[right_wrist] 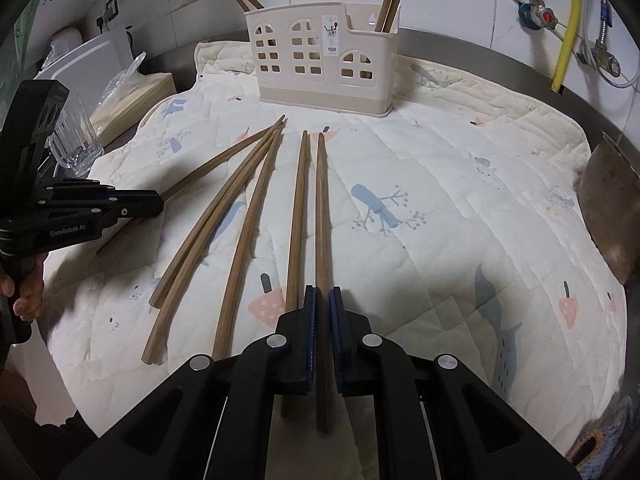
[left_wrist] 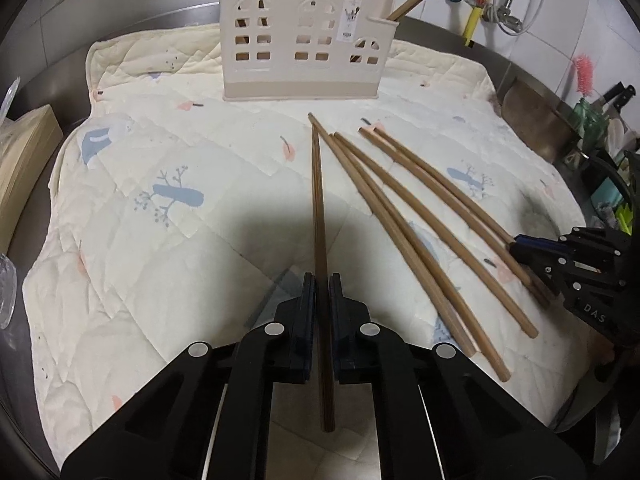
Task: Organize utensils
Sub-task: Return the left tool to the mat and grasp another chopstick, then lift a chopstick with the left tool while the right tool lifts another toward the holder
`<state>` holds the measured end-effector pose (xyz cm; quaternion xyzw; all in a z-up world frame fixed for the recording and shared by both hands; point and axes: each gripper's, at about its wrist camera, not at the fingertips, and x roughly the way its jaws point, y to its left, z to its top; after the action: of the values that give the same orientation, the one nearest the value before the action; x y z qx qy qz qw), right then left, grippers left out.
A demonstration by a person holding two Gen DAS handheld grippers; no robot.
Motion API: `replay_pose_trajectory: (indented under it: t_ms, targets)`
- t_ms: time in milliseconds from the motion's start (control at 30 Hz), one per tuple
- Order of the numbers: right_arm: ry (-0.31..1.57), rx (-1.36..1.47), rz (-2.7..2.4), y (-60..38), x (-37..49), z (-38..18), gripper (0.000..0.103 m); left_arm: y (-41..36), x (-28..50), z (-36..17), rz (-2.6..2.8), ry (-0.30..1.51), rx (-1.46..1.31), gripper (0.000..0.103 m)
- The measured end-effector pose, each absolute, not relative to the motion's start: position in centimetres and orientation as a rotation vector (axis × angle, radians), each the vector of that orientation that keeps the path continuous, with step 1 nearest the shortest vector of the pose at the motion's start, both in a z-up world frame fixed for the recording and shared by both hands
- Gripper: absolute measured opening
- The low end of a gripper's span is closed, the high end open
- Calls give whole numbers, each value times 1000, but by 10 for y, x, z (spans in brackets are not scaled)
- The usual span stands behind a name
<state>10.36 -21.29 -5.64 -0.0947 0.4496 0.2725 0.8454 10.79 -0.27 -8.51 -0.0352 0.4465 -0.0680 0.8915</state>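
Observation:
Several brown wooden chopsticks (right_wrist: 240, 216) lie on a quilted mat (right_wrist: 460, 208). A cream house-shaped utensil holder (left_wrist: 304, 40) stands at the mat's far edge with a few chopsticks upright in it; it also shows in the right wrist view (right_wrist: 324, 60). My left gripper (left_wrist: 323, 280) is shut on one chopstick (left_wrist: 318, 200) at the left of the row. My right gripper (right_wrist: 323, 292) is shut on the rightmost chopstick (right_wrist: 322, 220). The right gripper shows in the left wrist view (left_wrist: 516, 244) and the left gripper in the right wrist view (right_wrist: 160, 202).
A clear glass (right_wrist: 76, 140) and a box of bamboo sticks (right_wrist: 132, 96) sit left of the mat. A wooden board (right_wrist: 612, 208) lies at the right edge. Pipes and valves (right_wrist: 564, 20) run along the tiled wall. Knives and dishes (left_wrist: 600, 120) stand at the far right.

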Motion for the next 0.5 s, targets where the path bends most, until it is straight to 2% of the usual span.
replay_pose_trajectory:
  t_ms: [500]
  targets:
    - [781, -180, 581, -211, 106, 6, 7, 4, 109, -13, -164, 778, -39, 6]
